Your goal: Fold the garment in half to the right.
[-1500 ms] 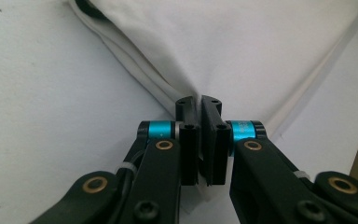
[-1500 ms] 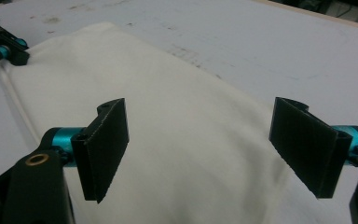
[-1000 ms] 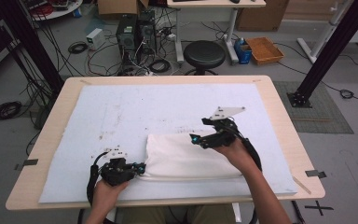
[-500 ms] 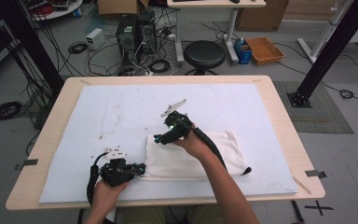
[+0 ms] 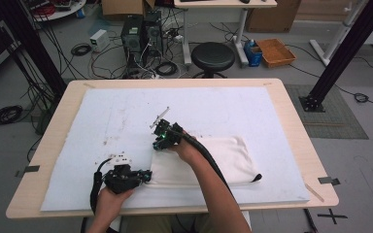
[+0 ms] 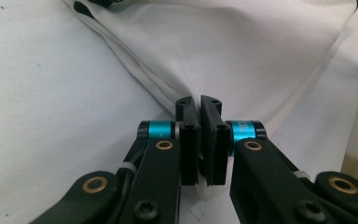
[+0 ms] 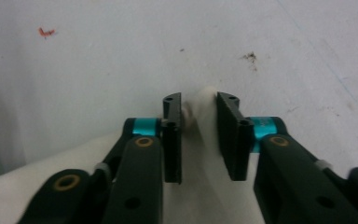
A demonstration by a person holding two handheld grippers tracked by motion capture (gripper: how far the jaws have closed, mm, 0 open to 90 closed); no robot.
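A white folded cloth [image 5: 226,158] lies on the white mat [image 5: 126,116] near the table's front. My left gripper [image 5: 148,175] is shut on its near left corner; in the left gripper view the pads [image 6: 189,135] pinch a fold of the cloth [image 6: 261,56]. My right gripper [image 5: 156,146] sits low at the cloth's far left corner. Its jaws have just been closing and still stand a little apart [image 7: 199,100], with the cloth's corner [image 7: 200,154] bunched up between them.
The wooden table [image 5: 291,111] carries the mat. The right gripper's black cable [image 5: 257,177] trails over the cloth to its right end. Beyond the table stand a stool [image 5: 214,54], computer cases [image 5: 132,34], floor cables and a black frame post [image 5: 340,53].
My right hand has swept left across the cloth from its right part to its far left corner and dropped lower. Its jaws have narrowed. The left gripper has stayed put.
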